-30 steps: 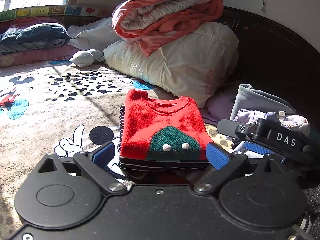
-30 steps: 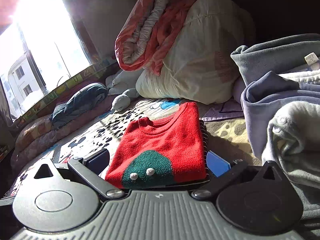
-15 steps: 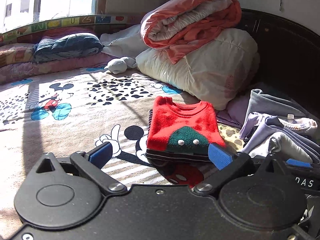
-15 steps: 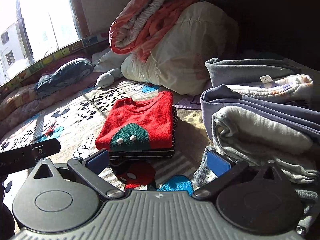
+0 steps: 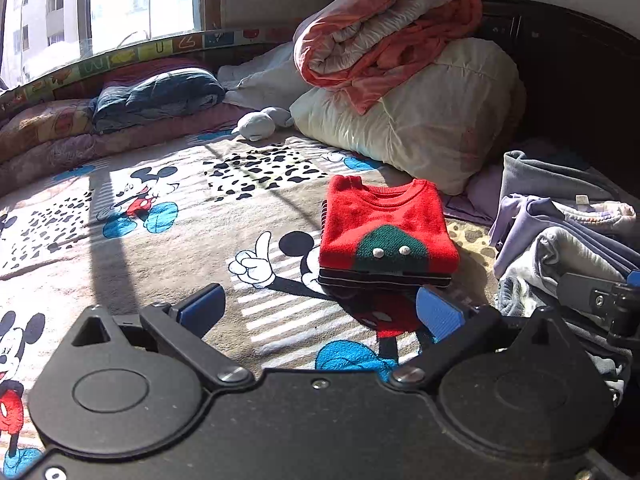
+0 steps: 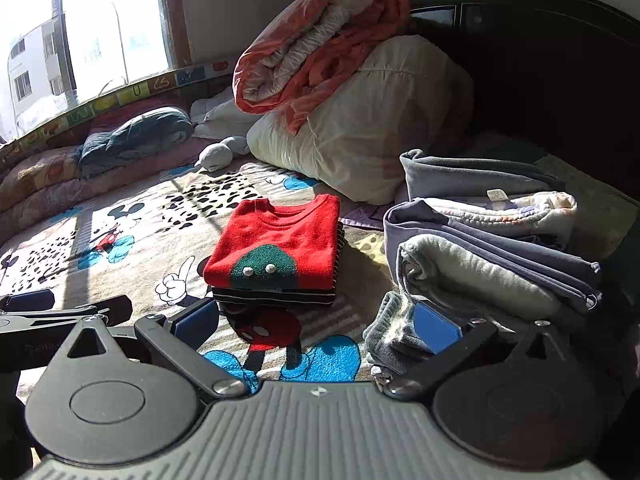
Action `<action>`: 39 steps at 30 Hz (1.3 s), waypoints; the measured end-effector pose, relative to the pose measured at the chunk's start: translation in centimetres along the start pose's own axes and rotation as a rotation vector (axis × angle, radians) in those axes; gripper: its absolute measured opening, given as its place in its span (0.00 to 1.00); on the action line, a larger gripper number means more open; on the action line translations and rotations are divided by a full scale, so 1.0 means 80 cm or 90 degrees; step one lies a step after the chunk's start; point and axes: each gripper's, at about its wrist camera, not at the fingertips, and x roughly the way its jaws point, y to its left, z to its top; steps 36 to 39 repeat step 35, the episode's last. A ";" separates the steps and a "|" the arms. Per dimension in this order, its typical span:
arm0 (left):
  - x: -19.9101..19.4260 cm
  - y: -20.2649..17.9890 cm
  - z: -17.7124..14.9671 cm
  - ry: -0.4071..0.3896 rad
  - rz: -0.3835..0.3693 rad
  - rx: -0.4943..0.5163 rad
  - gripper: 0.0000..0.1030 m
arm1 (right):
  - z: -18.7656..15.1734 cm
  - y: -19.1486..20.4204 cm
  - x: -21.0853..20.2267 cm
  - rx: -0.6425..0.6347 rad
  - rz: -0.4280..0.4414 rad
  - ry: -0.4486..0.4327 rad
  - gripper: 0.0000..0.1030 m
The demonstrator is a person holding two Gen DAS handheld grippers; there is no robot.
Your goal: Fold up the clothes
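In the left wrist view, the left hand-held gripper (image 5: 320, 310) hung over the bed (image 5: 168, 264) with its blue pads wide apart and nothing between them. The red sweater (image 5: 386, 226) lay folded flat on top of a dark striped garment (image 5: 384, 278), just beyond the gripper and clear of it. To the right of the sweater sat a loose pile of clothes (image 5: 560, 236), grey and lavender, and behind the sweater a cream pillow (image 5: 424, 128) carried a rolled pink quilt (image 5: 384, 36). In the right wrist view, the right hand-held gripper (image 6: 318, 322) also stood spread and empty, its right pad just beside the low grey edge of the pile of clothes (image 6: 492, 248), though whether it touched could not be told. The red sweater (image 6: 280, 240) lay left of that pile, square on the striped garment (image 6: 276, 296). The pile looked soft, light and limp, likely to sag and slide apart if pulled from the middle; a pinch on a hem or shoulder seam of the topmost piece would probably lift one garment cleanly.
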 end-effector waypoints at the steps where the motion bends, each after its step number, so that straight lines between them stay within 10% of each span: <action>1: -0.005 -0.001 -0.001 -0.001 0.002 0.003 1.00 | 0.000 0.000 -0.003 -0.002 -0.002 0.002 1.00; 39: -0.112 -0.022 -0.036 -0.018 0.016 -0.003 1.00 | -0.038 0.005 -0.112 -0.038 0.007 -0.004 1.00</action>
